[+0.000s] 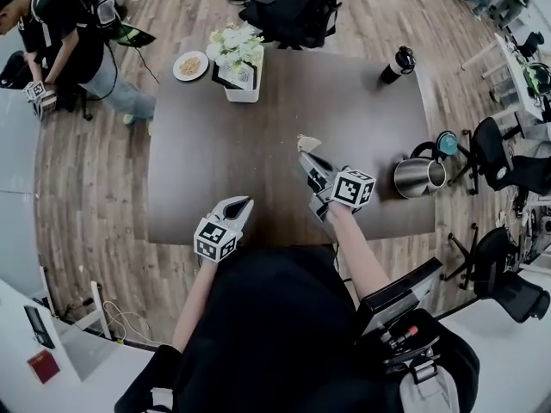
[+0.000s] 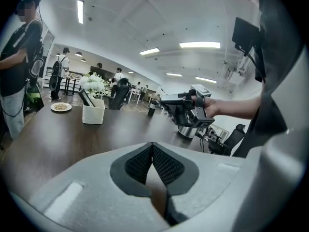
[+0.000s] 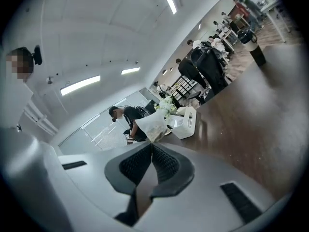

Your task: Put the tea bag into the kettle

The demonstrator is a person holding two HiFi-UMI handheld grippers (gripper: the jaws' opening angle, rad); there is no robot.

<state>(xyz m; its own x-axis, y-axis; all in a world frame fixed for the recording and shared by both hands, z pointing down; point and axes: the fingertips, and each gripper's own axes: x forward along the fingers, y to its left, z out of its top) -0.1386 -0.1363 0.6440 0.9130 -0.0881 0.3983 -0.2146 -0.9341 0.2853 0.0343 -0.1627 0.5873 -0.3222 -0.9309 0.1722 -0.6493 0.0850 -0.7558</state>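
Observation:
The tea bag [image 1: 307,142], a small pale sachet, sticks out from the tips of my right gripper [image 1: 304,154], which is shut on it above the middle of the dark table [image 1: 258,162]. In the right gripper view the tea bag [image 3: 153,125] stands just beyond the closed jaws of the right gripper [image 3: 151,144]. The steel kettle [image 1: 418,177] stands open on the table's right side, well apart from the bag, with its lid [image 1: 447,143] lying behind it. My left gripper [image 1: 244,201] hovers at the near table edge, shut and holding nothing. The left gripper view shows the left gripper [image 2: 152,145] and the kettle [image 2: 185,131].
A white box with flowers [image 1: 239,74] and a plate of food [image 1: 190,65] sit at the far edge, a black bottle [image 1: 399,64] at the far right corner. Office chairs [image 1: 297,11] ring the table. A person [image 1: 65,33] sits at the far left.

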